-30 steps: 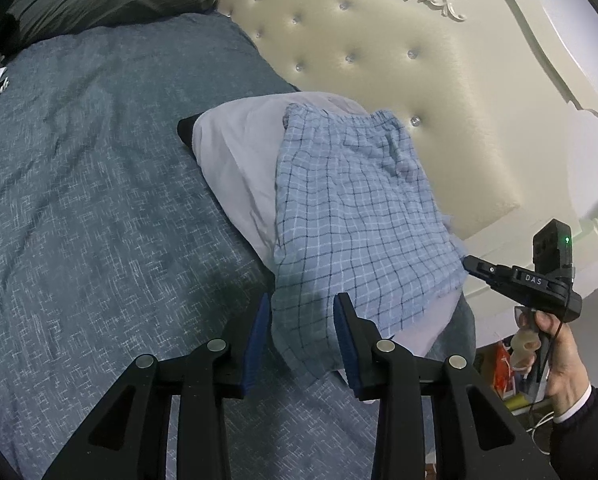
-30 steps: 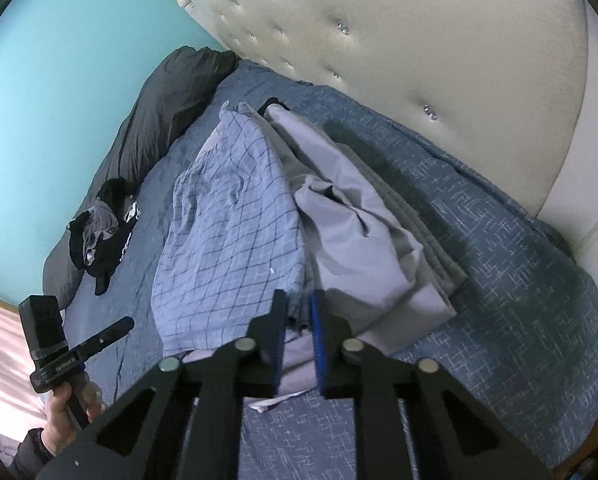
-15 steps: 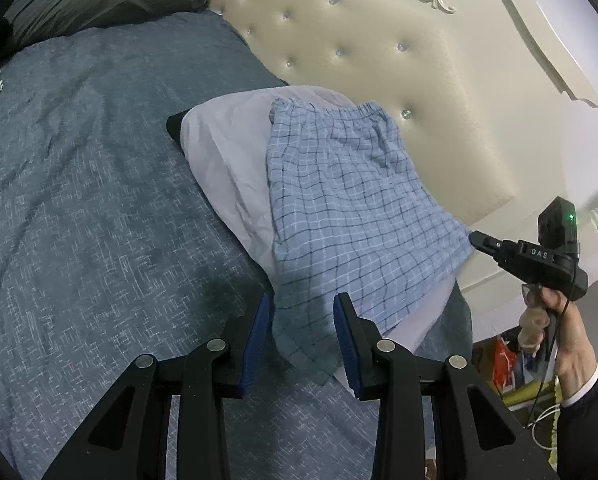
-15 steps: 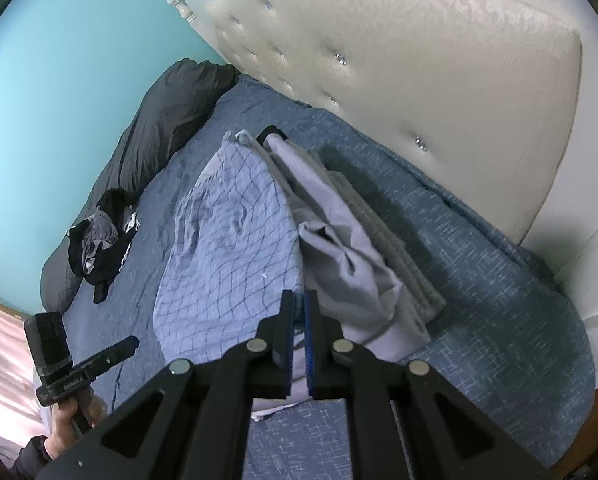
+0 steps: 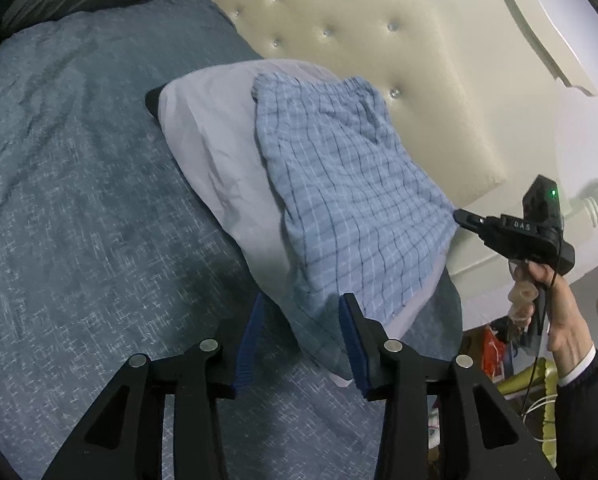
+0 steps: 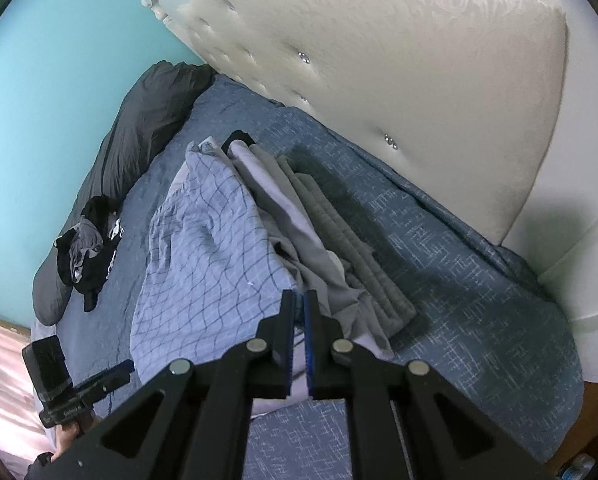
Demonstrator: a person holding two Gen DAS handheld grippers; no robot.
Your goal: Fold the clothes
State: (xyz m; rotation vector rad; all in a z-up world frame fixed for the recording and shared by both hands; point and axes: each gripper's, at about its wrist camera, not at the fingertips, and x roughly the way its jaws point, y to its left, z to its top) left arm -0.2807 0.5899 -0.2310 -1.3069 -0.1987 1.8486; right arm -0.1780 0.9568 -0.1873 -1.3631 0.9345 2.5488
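**Checked shorts draped on the clothes pile, one corner pinched**

The blue-and-white checked cotton shorts (image 5: 347,200) lie spread over a pale lilac folded sheet (image 5: 215,152), which tops a stack on the dark blue speckled bedspread (image 5: 59,220). The left gripper (image 5: 301,336) is released, its blue pads spread either side of the shorts' near corner. The right gripper (image 6: 298,312) is clenched on the shorts' edge just ahead of its tips. A grey ribbed folded garment (image 6: 351,248) sits right of it; a black crumpled heap of clothes (image 6: 87,248) lies far left.

Blue checked shorts (image 5: 351,200) lie flat atop folded grey clothes (image 5: 215,148).
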